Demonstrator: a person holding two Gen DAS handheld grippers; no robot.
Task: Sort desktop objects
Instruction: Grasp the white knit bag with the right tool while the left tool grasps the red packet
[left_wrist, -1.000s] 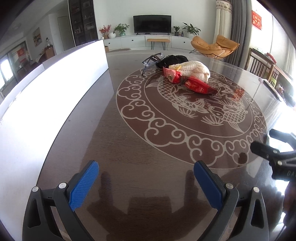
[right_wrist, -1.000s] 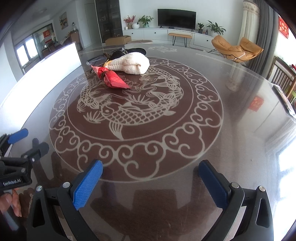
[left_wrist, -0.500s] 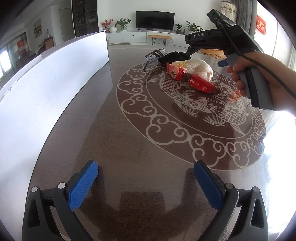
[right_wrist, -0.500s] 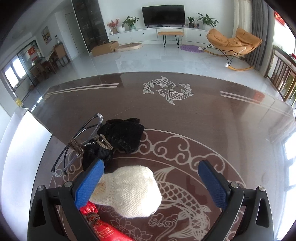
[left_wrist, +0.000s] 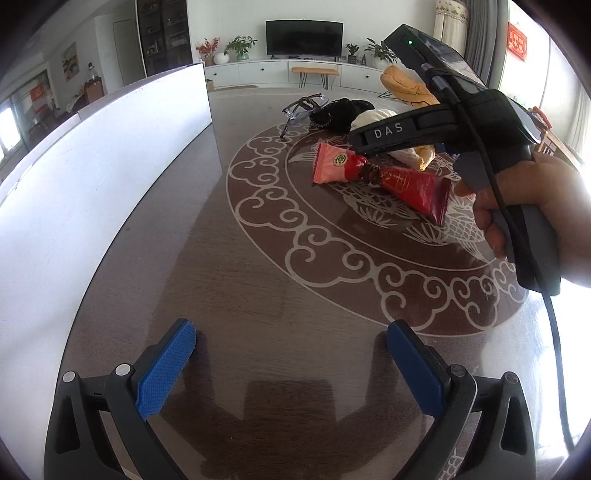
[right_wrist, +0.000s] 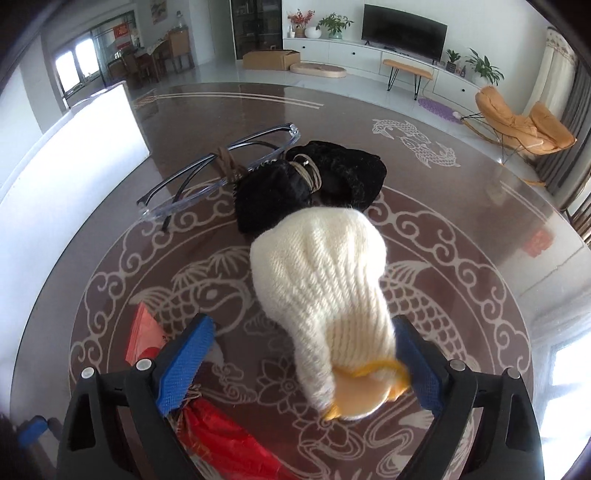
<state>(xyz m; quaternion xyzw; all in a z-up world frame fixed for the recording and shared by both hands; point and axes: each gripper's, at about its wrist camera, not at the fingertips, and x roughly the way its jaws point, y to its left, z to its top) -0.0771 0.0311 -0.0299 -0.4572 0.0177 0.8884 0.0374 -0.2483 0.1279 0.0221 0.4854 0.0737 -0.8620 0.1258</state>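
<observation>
A cream knitted glove (right_wrist: 325, 280) with a yellow cuff lies on the table between the open fingers of my right gripper (right_wrist: 299, 365); its cuff end touches the right pad. Beyond it lie a black cloth bundle (right_wrist: 310, 184) and clear glasses (right_wrist: 221, 177) tied with brown cord. A red snack packet (left_wrist: 380, 177) lies to the left of the glove and partly under the left finger (right_wrist: 184, 365). My left gripper (left_wrist: 291, 369) is open and empty, low over bare table well short of the pile. The right gripper's body (left_wrist: 461, 122) hides most of the glove in the left wrist view.
A tall white panel (left_wrist: 99, 166) stands along the table's left edge. The dark round table (left_wrist: 258, 277) has a pale fish and cloud pattern. An orange chair (right_wrist: 524, 122), a TV and cabinets stand in the room beyond the table.
My right gripper has moved forward and down over the pile, so the glove now sits between its fingers. My left gripper has edged forward slightly and stays open.
</observation>
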